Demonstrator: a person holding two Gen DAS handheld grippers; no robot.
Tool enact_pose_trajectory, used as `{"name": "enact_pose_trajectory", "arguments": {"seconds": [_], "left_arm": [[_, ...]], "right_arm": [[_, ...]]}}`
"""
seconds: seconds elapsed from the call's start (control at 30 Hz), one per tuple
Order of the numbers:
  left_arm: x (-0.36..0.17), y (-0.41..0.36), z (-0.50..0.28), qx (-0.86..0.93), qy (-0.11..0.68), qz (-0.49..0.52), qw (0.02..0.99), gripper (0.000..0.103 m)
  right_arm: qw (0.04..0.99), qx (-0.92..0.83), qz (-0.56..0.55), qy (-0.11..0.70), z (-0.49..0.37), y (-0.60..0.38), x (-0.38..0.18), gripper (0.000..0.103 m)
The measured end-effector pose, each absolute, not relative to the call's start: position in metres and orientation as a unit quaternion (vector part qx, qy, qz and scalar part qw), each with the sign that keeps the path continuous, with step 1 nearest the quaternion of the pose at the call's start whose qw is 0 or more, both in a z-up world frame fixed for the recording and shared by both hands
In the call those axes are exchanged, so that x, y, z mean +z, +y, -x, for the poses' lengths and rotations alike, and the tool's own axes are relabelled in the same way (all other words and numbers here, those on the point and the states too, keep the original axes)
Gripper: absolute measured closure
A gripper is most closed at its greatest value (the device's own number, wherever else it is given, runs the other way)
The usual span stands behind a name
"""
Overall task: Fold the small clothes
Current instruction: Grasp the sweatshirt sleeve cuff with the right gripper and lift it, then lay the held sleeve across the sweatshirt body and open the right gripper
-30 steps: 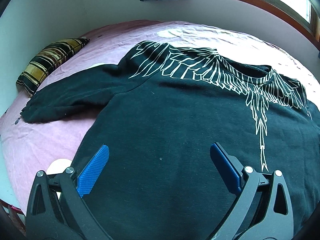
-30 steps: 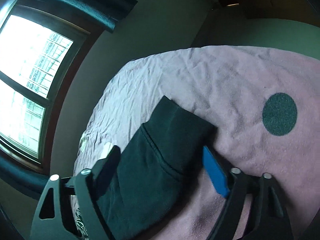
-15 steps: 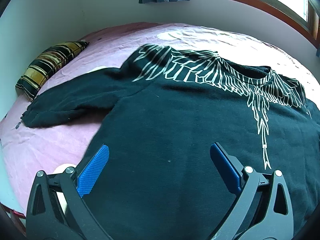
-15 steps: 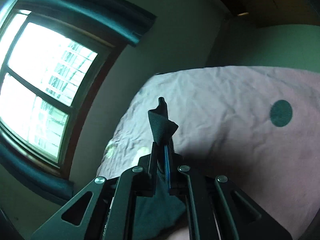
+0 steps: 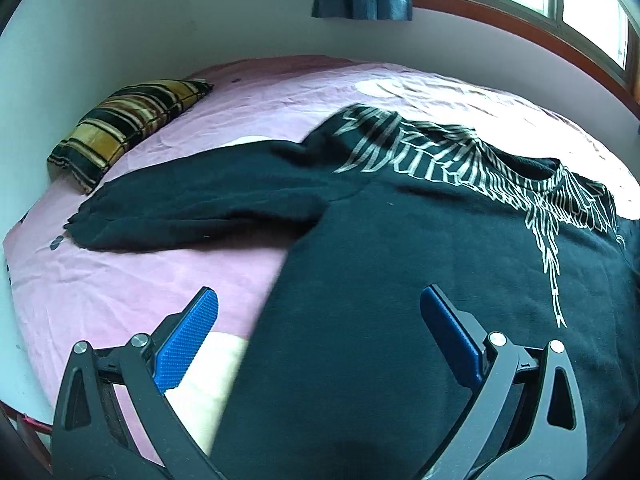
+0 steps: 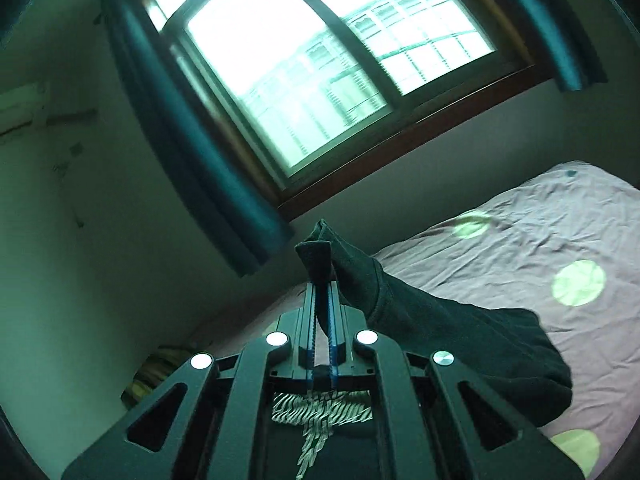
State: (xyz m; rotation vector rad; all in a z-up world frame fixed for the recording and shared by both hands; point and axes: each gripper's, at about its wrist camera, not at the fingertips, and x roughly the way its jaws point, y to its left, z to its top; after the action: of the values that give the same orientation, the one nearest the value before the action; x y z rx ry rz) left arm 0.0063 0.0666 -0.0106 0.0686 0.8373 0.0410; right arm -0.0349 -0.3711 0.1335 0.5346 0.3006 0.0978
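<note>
The black sweatshirt (image 5: pixel 420 280) lies spread front-up across the pink bed sheet (image 5: pixel 120 280), its neck toward the window-side edge and one sleeve (image 5: pixel 200 208) stretched toward the striped pillow (image 5: pixel 128 128) at the wall-side corner. The right gripper (image 6: pixel 322 292) is clamped tight on the other sleeve's cuff (image 6: pixel 320 256), lifted clear of the bed. That sleeve should be carried low and straight across the chest. The left gripper (image 5: pixel 320 320), jaws wide and holding nothing, hovers over the sweatshirt's side edge and could pin the body.

Daylight floods a wood-framed window (image 6: pixel 320 64) with teal curtains (image 6: pixel 192 168) above a pink-sheeted bed (image 5: pixel 132 280); a striped pillow (image 5: pixel 124 128) lies upper left.
</note>
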Motion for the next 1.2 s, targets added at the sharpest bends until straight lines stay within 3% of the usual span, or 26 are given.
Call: {"name": "enact_pose_trajectory", "arguments": {"seconds": [0.17,0.37,0.7,1.0,1.2], "left_arm": [[-0.007,0.089,0.001,0.026,0.4,-0.018,0.916,0.002],[-0.008,0.103,0.006,0.023,0.4,-0.009,0.916,0.002],[-0.011,0.103,0.007,0.014,0.404,-0.002,0.915,0.002],[-0.018,0.098,0.005,0.013,0.41,-0.006,0.912,0.002],[-0.024,0.096,0.004,0.011,0.419,-0.007,0.908,0.002]], "right_arm": [[0.949,0.095,-0.223,0.202,-0.006,-0.293,0.11,0.098],[0.935,0.128,-0.144,0.297,-0.042,-0.196,0.037,0.098],[0.907,0.159,-0.058,0.384,-0.042,-0.129,-0.029,0.098],[0.892,0.173,-0.026,0.416,-0.039,-0.104,-0.057,0.098],[0.825,0.265,-0.084,0.493,-0.041,-0.099,-0.076,0.083]]}}
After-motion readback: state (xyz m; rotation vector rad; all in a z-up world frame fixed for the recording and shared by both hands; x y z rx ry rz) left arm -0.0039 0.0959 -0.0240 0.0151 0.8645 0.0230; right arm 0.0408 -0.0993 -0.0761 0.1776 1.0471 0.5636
